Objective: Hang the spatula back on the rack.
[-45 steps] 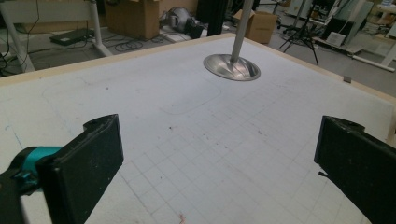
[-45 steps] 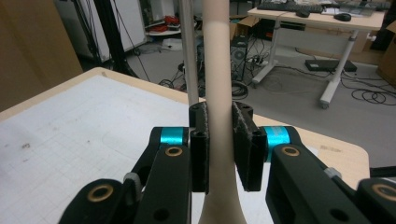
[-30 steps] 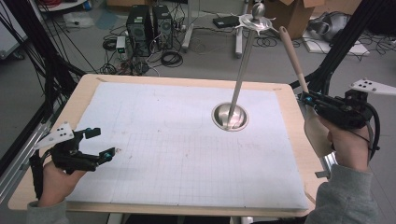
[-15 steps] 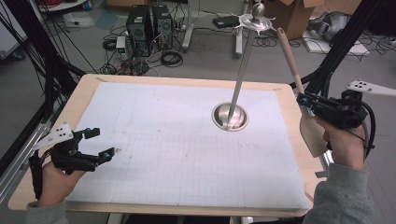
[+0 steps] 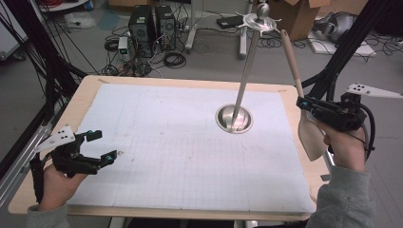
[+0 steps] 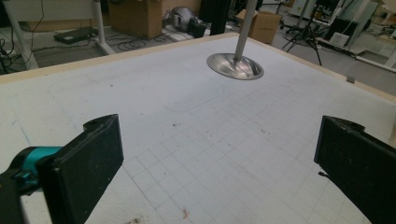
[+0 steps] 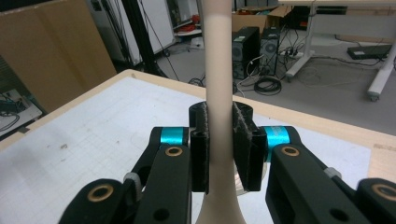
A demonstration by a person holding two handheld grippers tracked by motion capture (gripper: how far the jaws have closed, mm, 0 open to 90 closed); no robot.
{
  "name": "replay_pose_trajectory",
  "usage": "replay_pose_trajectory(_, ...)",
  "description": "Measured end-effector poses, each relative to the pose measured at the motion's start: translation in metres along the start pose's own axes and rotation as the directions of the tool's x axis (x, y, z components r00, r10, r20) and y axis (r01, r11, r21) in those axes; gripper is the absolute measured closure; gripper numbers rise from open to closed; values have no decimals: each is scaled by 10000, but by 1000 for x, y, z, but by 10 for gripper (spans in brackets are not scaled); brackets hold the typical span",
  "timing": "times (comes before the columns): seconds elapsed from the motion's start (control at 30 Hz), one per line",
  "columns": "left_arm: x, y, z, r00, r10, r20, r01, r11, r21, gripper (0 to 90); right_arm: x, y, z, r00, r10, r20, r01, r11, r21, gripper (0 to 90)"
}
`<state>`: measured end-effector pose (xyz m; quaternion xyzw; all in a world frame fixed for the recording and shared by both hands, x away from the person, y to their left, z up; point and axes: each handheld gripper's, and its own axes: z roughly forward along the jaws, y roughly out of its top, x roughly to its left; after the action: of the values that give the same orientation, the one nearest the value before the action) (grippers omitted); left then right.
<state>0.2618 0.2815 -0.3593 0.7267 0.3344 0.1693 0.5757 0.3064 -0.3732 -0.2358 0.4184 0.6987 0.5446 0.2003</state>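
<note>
My right gripper [image 5: 304, 103] is at the table's right edge, shut on the handle of a beige spatula [image 5: 311, 134]. The handle points up and away; its blade hangs below the jaws. In the right gripper view the handle [image 7: 219, 60] stands upright, clamped between the two black pads [image 7: 246, 144] of the right gripper [image 7: 219, 147]. My left gripper [image 5: 101, 146] rests low at the table's front left, open and with nothing in it. Its wide-apart jaws frame bare mat in the left gripper view, the left gripper [image 6: 219, 163]. A metal stand [image 5: 234, 118] with a round base and a tall pole rises right of the middle, stand [image 6: 236, 65].
A white gridded mat [image 5: 180, 142] covers the wooden table [image 5: 81, 95]. Beyond the far edge lie computer towers [image 5: 152, 21], cables and cardboard boxes [image 5: 297, 14] on the floor. Black frame struts [image 5: 43, 61] stand at both sides.
My right gripper has carried the spatula slightly inward and lower, so the blade hangs further below the jaws. The left gripper has stayed where it was.
</note>
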Motion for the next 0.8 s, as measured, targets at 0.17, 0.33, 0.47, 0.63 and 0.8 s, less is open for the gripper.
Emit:
replay_pose_trajectory(0.17, 0, 0, 0, 10000, 8, -3, -8, 10000, -2, 17, 2, 0, 6, 10000, -66, -23, 67, 9999, 151, 785)
replay_pose_trajectory(0.33, 0, 0, 0, 10000, 12, -3, -12, 10000, 2, 17, 2, 0, 11, 10000, -98, 1, 97, 9995, 294, 786)
replay_pose_trajectory(0.47, 0, 0, 0, 10000, -5, -16, 5, 10000, 17, 17, 3, -1, 16, 9999, -150, 3, 149, 9990, 420, 785)
replay_pose_trajectory(0.63, 0, 0, -1, 10000, 1, -20, -1, 10000, 4, 17, 4, -1, 24, 9996, -250, 107, 243, 9977, 636, 785)
replay_pose_trajectory(0.8, 0, 0, -1, 10000, -12, -34, 12, 10000, -23, 17, 5, -1, 32, 9993, -328, 167, 313, 9961, 829, 785)
